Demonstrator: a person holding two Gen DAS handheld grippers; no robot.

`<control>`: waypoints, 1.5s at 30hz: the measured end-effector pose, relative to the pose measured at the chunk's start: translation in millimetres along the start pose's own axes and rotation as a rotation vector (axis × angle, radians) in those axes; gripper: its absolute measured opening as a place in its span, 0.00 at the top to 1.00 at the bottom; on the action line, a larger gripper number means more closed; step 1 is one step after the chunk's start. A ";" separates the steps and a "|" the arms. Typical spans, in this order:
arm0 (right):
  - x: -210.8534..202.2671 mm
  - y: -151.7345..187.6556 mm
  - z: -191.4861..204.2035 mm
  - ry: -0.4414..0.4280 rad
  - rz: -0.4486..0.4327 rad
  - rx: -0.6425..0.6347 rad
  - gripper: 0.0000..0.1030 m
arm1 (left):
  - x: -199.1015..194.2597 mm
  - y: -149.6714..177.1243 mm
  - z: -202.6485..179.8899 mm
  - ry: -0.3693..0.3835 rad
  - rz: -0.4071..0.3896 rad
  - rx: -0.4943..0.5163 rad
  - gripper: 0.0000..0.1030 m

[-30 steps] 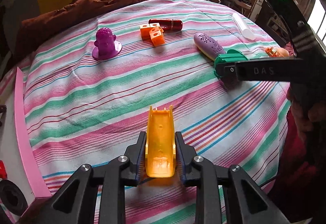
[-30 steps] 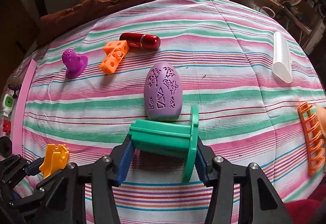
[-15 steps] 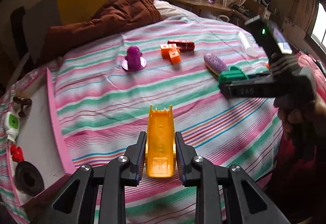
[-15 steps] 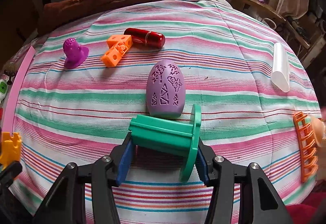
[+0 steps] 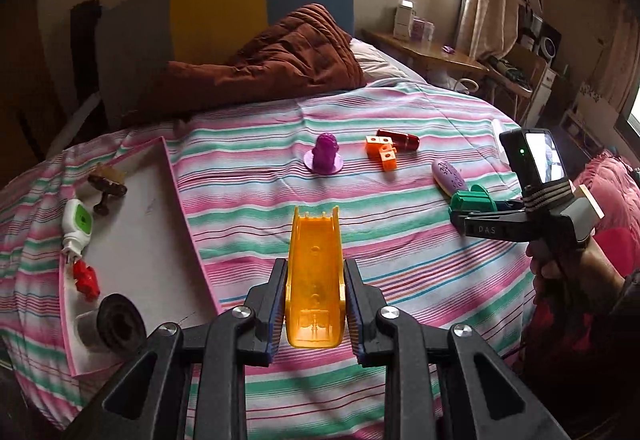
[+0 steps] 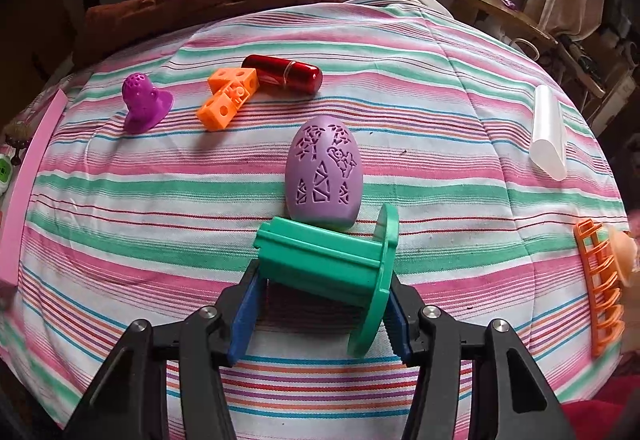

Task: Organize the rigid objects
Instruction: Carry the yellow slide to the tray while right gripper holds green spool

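Four small things already lie in the pink-rimmed tray (image 5: 188, 224), while the left gripper (image 5: 315, 306) jaws clamp the yellow slide (image 5: 315, 272), the right gripper (image 6: 320, 314) jaws clamp the green spool (image 6: 332, 260), and several toys remain on the striped bed (image 6: 440, 112).

Colours everywhere here. The bedsheet (image 6: 440, 88) is striped pink, mint green and white with thin red and blue lines. On it: a lilac egg (image 6: 324, 176) with cut-out leafy and triangle patterns, a glossy dark red capsule (image 6: 284, 74), bright orange cubes (image 6: 228, 94), a magenta-purple dotted figure (image 6: 142, 104), a frosted white tube (image 6: 548, 132) and an orange rack (image 6: 600, 284). The spool (image 6: 332, 260) is teal green, the slide piece (image 5: 316, 272) yellow-orange. Tray (image 5: 176, 196) has a pink rim, white inside. Quilt (image 5: 276, 60) is rusty brown.
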State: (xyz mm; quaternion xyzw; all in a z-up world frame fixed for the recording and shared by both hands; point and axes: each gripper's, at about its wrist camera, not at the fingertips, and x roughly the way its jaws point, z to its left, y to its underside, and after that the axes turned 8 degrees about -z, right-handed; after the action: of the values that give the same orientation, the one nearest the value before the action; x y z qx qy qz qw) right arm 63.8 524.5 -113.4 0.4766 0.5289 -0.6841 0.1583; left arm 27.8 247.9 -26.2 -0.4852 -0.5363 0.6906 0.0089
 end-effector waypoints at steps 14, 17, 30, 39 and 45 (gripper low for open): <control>-1.6 1.9 6.6 0.034 -0.022 -0.047 0.46 | -34.8 10.0 70.5 -0.074 -0.039 -0.150 0.75; -2.1 2.0 7.6 0.039 -0.024 -0.051 0.46 | -47.7 14.4 107.9 -0.128 -0.057 -0.216 0.75; -1.9 4.2 9.7 0.054 -0.032 -0.062 0.46 | -15.3 40.3 232.7 -0.273 0.019 -0.471 0.75; -1.7 4.4 9.4 0.054 -0.033 -0.061 0.46 | 27.7 43.3 248.1 -0.309 0.090 -0.470 0.74; -1.0 3.9 9.5 0.054 -0.033 -0.061 0.46 | 26.6 47.7 247.2 -0.314 0.099 -0.473 0.68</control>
State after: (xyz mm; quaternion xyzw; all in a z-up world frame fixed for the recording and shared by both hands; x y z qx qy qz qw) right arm 62.5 514.4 -115.0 0.4809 0.5613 -0.6573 0.1471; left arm -130.0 60.9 -91.0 -0.3867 -0.6528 0.6127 -0.2212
